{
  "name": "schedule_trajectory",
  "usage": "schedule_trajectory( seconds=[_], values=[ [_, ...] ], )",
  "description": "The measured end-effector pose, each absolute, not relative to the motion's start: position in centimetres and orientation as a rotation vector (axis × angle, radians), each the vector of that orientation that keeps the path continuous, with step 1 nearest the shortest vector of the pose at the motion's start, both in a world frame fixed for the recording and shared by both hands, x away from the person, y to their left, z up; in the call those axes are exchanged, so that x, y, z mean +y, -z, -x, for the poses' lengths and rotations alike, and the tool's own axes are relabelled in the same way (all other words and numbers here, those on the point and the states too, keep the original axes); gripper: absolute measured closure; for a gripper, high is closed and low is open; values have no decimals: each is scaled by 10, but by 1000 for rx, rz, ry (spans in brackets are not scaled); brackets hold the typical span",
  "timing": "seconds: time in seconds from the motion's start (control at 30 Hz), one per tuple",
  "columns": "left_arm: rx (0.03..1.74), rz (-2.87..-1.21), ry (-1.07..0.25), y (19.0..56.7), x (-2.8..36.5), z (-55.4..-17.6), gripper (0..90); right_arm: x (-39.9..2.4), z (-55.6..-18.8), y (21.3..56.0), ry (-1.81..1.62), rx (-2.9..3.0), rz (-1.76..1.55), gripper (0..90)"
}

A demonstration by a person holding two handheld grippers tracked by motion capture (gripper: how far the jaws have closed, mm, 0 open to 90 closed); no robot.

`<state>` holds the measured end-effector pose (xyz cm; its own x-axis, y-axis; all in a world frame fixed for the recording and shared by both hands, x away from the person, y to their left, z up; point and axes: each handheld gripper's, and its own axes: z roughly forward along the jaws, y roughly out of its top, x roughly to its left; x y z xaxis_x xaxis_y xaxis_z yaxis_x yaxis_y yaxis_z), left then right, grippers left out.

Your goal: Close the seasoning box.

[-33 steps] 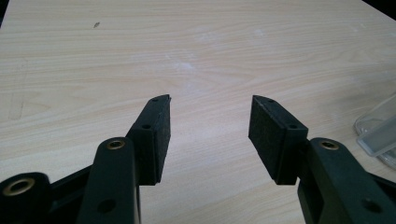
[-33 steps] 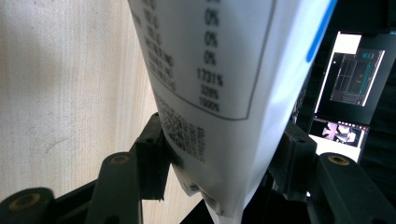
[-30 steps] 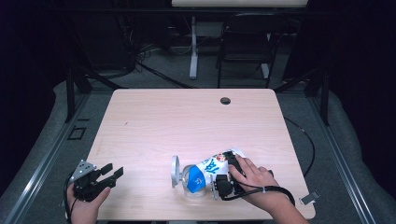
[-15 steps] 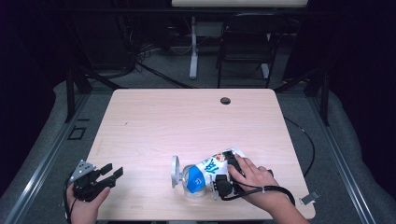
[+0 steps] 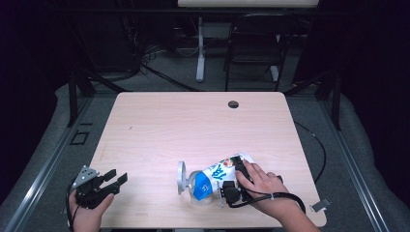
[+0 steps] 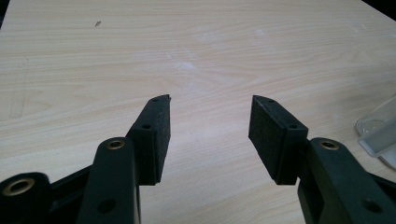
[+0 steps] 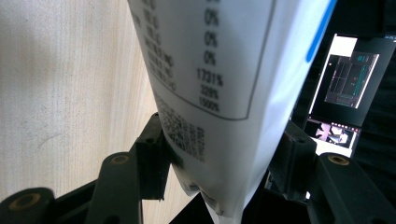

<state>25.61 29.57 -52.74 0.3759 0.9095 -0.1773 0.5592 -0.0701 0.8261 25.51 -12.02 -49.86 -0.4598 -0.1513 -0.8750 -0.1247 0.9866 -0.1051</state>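
Observation:
A white and blue printed pouch (image 5: 220, 175) lies tilted at the table's near middle, its lower end inside a clear glass jar (image 5: 196, 188) with a round lid (image 5: 181, 177) swung open at its left. My right gripper (image 5: 231, 186) is shut on the pouch (image 7: 219, 84), whose printed back rises between the jaws. My left gripper (image 5: 116, 178) hovers at the near left corner, open, with only bare wood between its pads (image 6: 161, 135). A clear jar edge (image 6: 380, 133) shows at the right of the left gripper view.
The light wooden table (image 5: 193, 125) has a dark round grommet hole (image 5: 233, 104) near its far edge. Behind the table stand a chair (image 5: 254, 53) and a white desk leg (image 5: 199, 48). A lit screen (image 7: 348, 88) glows beyond the pouch.

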Motion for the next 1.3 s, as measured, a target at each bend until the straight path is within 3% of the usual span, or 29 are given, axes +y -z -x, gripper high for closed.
schedule_trajectory(
  seconds=[1.3],
  values=[
    [1305, -1749, -495, 529, 297, -256, 491, -119, -254, 498, 58, 2039, 214, 467]
  ],
)
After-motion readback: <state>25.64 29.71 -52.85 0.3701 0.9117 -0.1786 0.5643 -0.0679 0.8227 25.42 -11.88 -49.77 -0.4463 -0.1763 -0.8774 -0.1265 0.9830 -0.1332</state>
